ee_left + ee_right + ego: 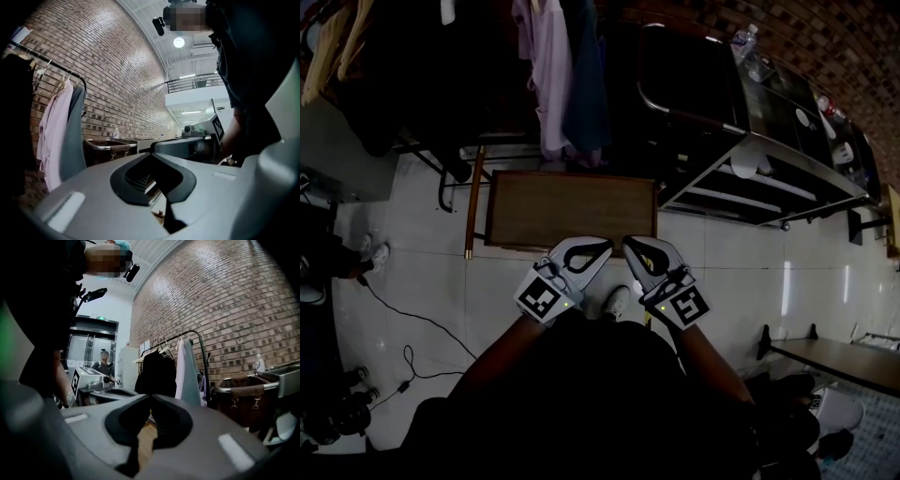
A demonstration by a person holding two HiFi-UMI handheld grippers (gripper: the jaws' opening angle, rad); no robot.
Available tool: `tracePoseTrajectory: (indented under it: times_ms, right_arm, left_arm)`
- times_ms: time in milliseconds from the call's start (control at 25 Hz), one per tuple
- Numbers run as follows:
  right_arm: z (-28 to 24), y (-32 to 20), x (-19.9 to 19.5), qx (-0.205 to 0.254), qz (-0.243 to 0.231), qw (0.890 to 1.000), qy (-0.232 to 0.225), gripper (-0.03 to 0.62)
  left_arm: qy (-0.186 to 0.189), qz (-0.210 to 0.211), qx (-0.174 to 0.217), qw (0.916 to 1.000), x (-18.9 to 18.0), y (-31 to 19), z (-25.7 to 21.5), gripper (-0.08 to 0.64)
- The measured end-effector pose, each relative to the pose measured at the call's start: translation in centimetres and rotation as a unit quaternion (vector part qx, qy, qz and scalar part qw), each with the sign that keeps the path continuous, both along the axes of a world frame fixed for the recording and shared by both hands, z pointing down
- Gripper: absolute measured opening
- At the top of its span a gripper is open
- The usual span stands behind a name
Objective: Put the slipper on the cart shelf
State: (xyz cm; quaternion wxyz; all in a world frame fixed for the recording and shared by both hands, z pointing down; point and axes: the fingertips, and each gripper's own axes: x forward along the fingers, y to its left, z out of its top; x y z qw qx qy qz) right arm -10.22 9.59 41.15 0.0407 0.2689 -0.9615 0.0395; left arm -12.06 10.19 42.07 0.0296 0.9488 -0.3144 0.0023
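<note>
Both grippers are held close in front of my body, over the floor. My left gripper (598,248) (151,157) and my right gripper (633,246) (151,398) are shut with nothing between the jaws, their tips near each other. The steel cart (769,150) with open shelves stands at the far right. A white thing (742,169) lies on its middle shelf; I cannot tell whether it is the slipper. A white shoe (617,302) shows on the floor just below the grippers.
A brown low table (572,211) lies just beyond the grippers. Behind it a clothes rack (562,75) holds hanging garments. A dark bin (684,84) stands by the cart. A cable (403,319) runs over the floor at left, and a bench (844,356) is at right.
</note>
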Motion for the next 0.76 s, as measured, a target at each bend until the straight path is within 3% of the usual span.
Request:
tracePoseTrajectory:
  times_ms: [760]
  right_arm:
    - [0.19,0.06,0.53,-0.005,-0.026,1.0,-0.005,0.003]
  left_arm:
    - [-0.006,-0.017,-0.002,0.9998,0.66,-0.16,-0.46,0.005]
